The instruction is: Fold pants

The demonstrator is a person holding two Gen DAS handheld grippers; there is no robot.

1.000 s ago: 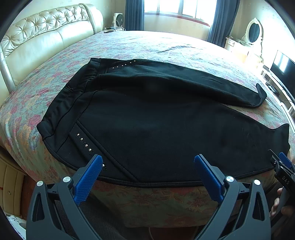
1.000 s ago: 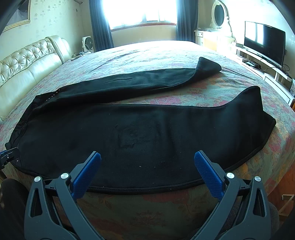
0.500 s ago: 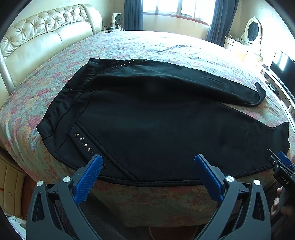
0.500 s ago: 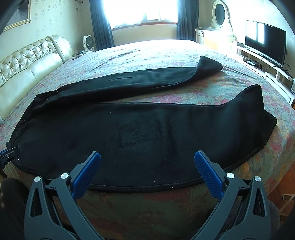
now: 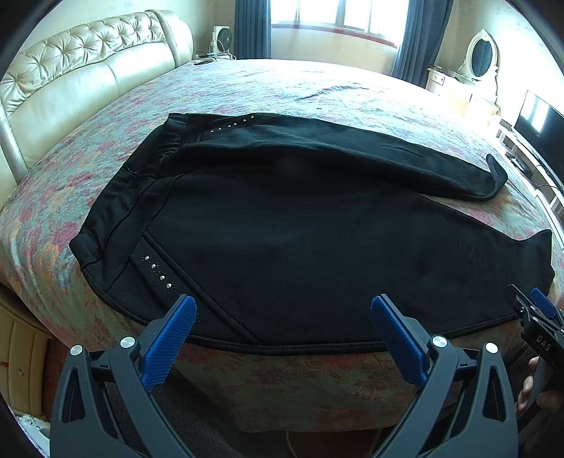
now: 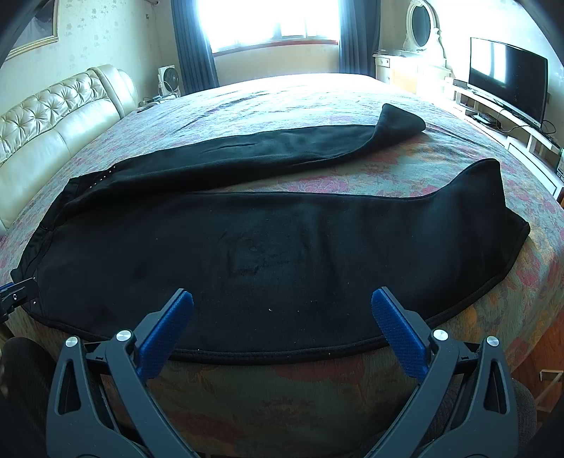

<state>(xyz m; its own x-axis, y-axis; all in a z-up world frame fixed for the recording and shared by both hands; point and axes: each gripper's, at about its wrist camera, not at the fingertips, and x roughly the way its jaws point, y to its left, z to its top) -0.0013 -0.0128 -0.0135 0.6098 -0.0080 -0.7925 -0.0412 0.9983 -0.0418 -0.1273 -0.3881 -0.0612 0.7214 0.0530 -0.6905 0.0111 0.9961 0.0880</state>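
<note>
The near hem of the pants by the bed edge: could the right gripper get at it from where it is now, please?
Probably yes. The right gripper is open and empty, facing the pants, whose near hem lies flat along the bed edge just ahead of its fingers, with nothing between them.

daylight from window [image 6: 268, 21] | glare blown out | fisheye edges warped, vignetted

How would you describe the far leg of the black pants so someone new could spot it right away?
Start at the big bed with the floral bedspread; black fleece pants lie spread across its near half, waistband toward the tufted cream headboard. The far pant leg is the narrower one nearer the window, and unlike the flat near leg, its cuff curls upward.
</note>
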